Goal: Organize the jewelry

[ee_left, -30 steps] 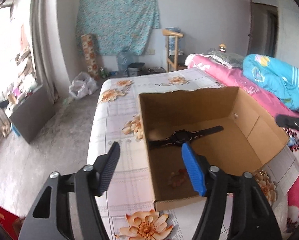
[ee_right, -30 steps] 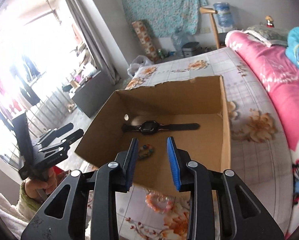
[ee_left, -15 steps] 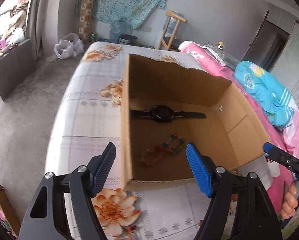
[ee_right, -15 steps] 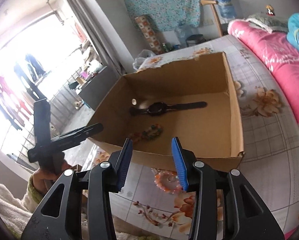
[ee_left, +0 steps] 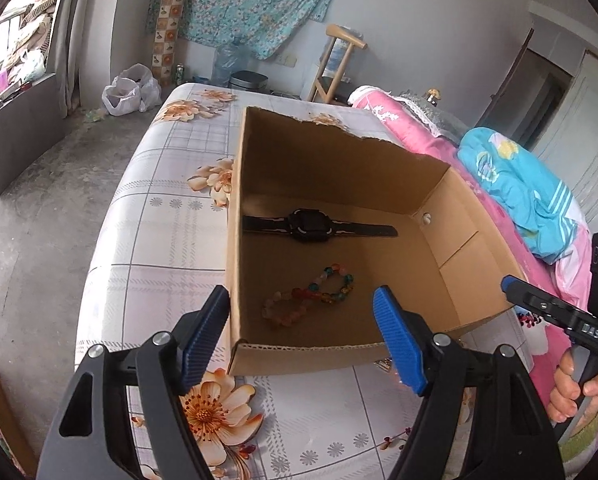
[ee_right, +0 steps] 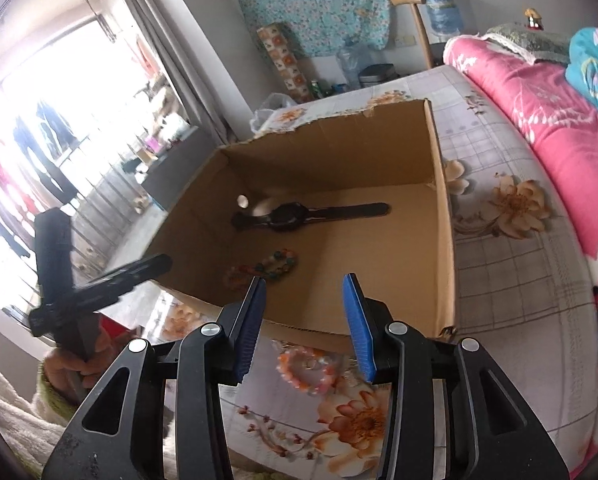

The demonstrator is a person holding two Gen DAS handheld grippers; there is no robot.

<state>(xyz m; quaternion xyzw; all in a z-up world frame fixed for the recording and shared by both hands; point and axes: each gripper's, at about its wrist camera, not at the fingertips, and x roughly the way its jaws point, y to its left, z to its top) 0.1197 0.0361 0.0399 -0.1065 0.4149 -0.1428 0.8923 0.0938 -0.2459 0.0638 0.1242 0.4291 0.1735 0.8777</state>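
An open cardboard box [ee_left: 311, 356] stands on the flowered bed sheet. On its floor lie a black watch [ee_left: 311, 226] and a coloured bead bracelet [ee_left: 311, 300]. The watch [ee_right: 287, 216] and that bracelet [ee_right: 267, 266] also show in the right wrist view. A pink and orange bead bracelet [ee_right: 307, 368] lies on the sheet outside the near wall of the box [ee_right: 445, 248]. My left gripper [ee_left: 301, 308] hangs open at the box's near left corner, nothing between its pads. My right gripper [ee_right: 303, 284] is open above the pink bracelet, holding nothing.
A pink quilt [ee_right: 539, 112] and a blue blanket [ee_left: 527, 196] lie along the right of the bed. A hand holds the other gripper [ee_left: 559, 320] at the box's right side. Bare floor, a plastic bag [ee_left: 129, 90] and a chair [ee_left: 335, 68] lie beyond the bed.
The left gripper has rolled and now looks down into the box, its jaws a little wider. The right gripper has drawn back to in front of the near wall and opened wider.
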